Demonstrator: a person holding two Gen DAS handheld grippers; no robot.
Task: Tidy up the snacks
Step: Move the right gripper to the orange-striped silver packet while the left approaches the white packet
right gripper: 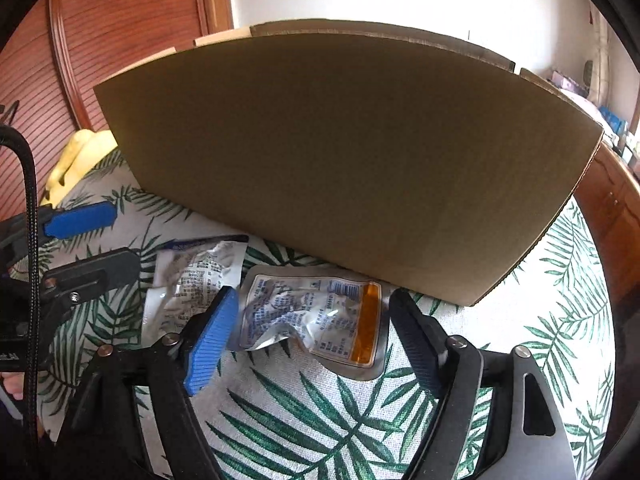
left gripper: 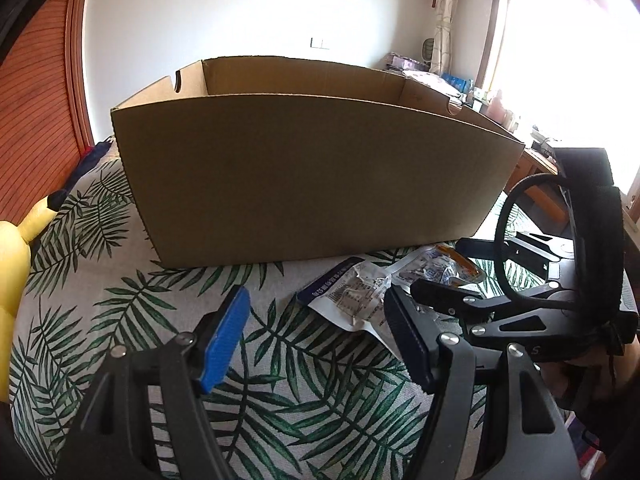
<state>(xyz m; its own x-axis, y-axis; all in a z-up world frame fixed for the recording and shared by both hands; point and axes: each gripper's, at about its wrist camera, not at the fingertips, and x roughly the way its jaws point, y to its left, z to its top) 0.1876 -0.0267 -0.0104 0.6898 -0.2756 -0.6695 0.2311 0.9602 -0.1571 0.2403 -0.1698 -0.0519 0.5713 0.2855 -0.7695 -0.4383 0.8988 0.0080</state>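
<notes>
Crinkled silver foil snack pouch with orange end (right gripper: 316, 320) flat on leaf-print cloth worktop (right gripper: 320, 420), just before brown cardboard box (right gripper: 340, 160) front wall, long axis spanning right tongs (right gripper: 312, 332), wide, empty. Left tongs (left gripper: 316, 336) wide, empty, farther; white printed packet (left gripper: 352, 300) ahead-right.

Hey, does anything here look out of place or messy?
Yes: two crumpled snack packets lie loose on the leaf-print cloth, outside the cardboard box, one partly overlapping the other. Nothing looks spilled.

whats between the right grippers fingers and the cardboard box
The orange-striped snack pouch lies between the open right gripper and the cardboard box, seen in the right wrist view.
</notes>
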